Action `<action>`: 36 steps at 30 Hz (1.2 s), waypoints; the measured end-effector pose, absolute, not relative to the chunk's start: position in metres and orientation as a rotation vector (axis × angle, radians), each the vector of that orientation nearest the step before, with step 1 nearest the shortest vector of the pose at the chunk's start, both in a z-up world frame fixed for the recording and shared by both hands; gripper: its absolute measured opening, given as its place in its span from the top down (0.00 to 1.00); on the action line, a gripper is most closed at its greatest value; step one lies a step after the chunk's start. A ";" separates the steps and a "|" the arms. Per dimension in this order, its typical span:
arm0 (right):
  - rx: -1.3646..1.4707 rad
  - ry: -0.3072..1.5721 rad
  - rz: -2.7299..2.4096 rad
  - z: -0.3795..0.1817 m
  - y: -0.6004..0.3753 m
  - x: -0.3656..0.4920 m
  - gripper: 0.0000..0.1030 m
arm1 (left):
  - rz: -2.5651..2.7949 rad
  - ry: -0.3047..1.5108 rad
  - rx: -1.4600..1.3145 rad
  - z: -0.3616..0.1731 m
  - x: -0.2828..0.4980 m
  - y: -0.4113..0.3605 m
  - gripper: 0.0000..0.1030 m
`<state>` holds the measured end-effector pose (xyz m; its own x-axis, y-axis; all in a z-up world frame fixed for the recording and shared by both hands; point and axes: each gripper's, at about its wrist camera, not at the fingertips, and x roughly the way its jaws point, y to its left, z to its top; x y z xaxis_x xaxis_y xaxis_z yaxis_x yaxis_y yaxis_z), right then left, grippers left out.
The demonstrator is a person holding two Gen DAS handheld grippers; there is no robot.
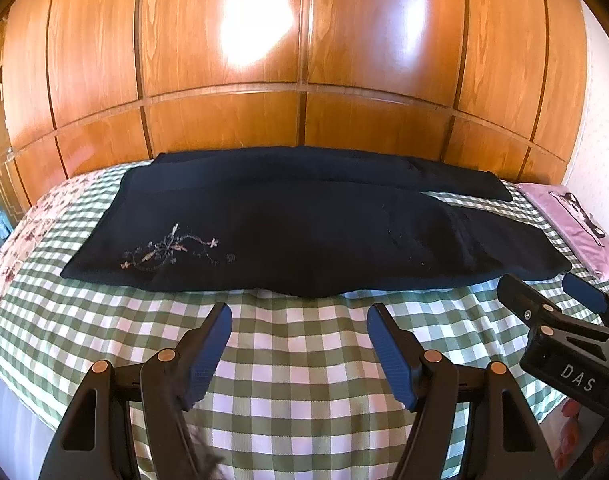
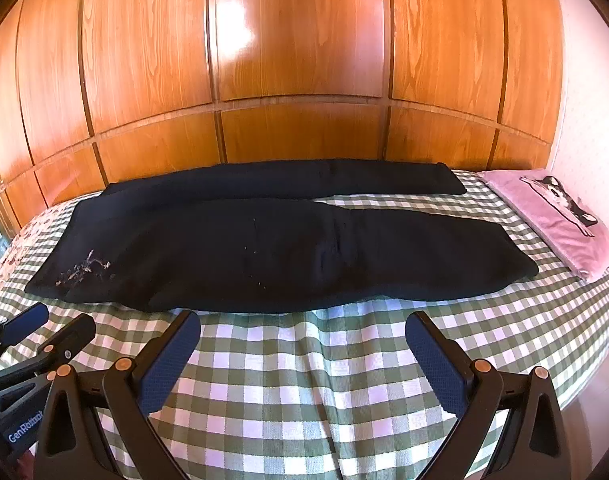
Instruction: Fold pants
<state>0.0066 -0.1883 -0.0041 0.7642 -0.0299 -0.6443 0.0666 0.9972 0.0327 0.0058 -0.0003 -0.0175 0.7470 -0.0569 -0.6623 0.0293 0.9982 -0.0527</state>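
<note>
Both tilt down over the bed [image 1: 296, 360]: the left hand-held gripper [image 1: 299, 314] and right hand-held gripper [image 2: 303, 322], jaws wide apart, empty. Dark pants [image 2: 264, 248] lie flat at 12 o'clock. Hands mostly hidden.

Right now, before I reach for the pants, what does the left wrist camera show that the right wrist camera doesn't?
Only the left wrist view: fingertips of the person's hand under the right gripper, and the flower embroidery seen sharply.

Only the right wrist view: the full split between the two legs, and the whole pink pillow with its cat picture.

Both: the dark pants spread flat across the checked bedcover, wooden panelling behind, and both grippers open over bare cover, the left gripper touching nothing.
</note>
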 end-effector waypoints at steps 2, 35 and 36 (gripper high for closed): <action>0.056 0.702 -0.052 -0.005 -0.189 0.007 0.00 | -0.044 0.734 -0.049 -0.020 0.007 0.001 0.31; 0.512 0.785 -0.006 -0.058 -0.301 0.033 0.00 | 0.004 0.860 -0.537 -0.074 0.045 0.111 0.32; 0.547 0.787 -0.010 -0.060 -0.308 0.035 0.00 | 0.010 0.859 -0.550 -0.076 0.046 0.115 0.32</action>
<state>0.0351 -0.3081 -0.0605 0.7130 0.1905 -0.6748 0.2079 0.8617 0.4629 0.0462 0.1153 -0.0762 0.6620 -0.2082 -0.7200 -0.2247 0.8613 -0.4557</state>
